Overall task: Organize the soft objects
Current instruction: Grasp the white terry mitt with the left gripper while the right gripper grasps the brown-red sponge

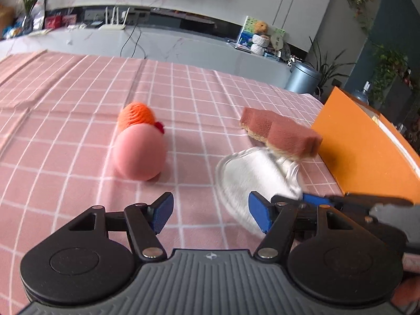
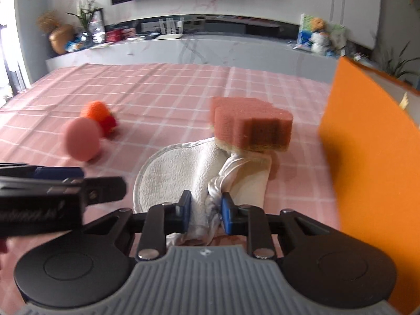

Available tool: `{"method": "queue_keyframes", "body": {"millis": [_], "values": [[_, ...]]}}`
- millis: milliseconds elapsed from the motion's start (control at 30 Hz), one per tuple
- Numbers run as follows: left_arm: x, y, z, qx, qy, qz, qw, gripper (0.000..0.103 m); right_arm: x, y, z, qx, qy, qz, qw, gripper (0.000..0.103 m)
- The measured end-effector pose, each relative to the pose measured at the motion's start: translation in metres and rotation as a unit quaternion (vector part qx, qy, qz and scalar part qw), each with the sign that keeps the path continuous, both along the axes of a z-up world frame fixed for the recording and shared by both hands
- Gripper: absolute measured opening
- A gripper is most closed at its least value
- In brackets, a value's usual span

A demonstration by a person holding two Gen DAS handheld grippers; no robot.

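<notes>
Your right gripper is clamped on the near edge of the white cloth, which lies on the pink checked tablecloth under the pink sponge, while your left gripper hangs spread and empty; the white lettering on its side is too blurred to read.

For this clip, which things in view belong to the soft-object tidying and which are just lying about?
Part of the job:
- white cloth, pinched by the right gripper
- sponge resting on the cloth's far end
- pink ball
- orange yarn ball
- orange box, probably the bin
- left gripper, open, empty

Just lying about:
- router
- metal bin
- stuffed toy
</notes>
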State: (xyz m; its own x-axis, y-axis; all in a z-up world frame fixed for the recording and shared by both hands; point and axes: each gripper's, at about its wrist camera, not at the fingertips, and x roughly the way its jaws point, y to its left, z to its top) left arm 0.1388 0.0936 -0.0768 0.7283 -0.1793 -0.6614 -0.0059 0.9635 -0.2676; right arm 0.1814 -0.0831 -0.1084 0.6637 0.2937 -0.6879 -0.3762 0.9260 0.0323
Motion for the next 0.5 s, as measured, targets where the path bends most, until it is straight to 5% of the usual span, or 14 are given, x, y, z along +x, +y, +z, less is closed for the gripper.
{"method": "queue_keyframes", "body": {"millis": [267,367,500], "values": [[-0.025,0.003,0.012,0.001,0.015,0.0,0.9999,0.077,-0.039,0.02,0.007,0.025,0.021,0.05,0.998,0.023],[-0.031,0.002,0.014,-0.002,0.019,0.0,0.9998,0.077,-0.048,0.025,0.009,0.011,0.015,0.055,0.998,0.043],[-0.033,-0.002,0.023,-0.009,0.015,-0.005,0.9998,0.079,-0.061,0.018,0.023,-0.005,-0.011,0.055,0.998,0.05]]}}
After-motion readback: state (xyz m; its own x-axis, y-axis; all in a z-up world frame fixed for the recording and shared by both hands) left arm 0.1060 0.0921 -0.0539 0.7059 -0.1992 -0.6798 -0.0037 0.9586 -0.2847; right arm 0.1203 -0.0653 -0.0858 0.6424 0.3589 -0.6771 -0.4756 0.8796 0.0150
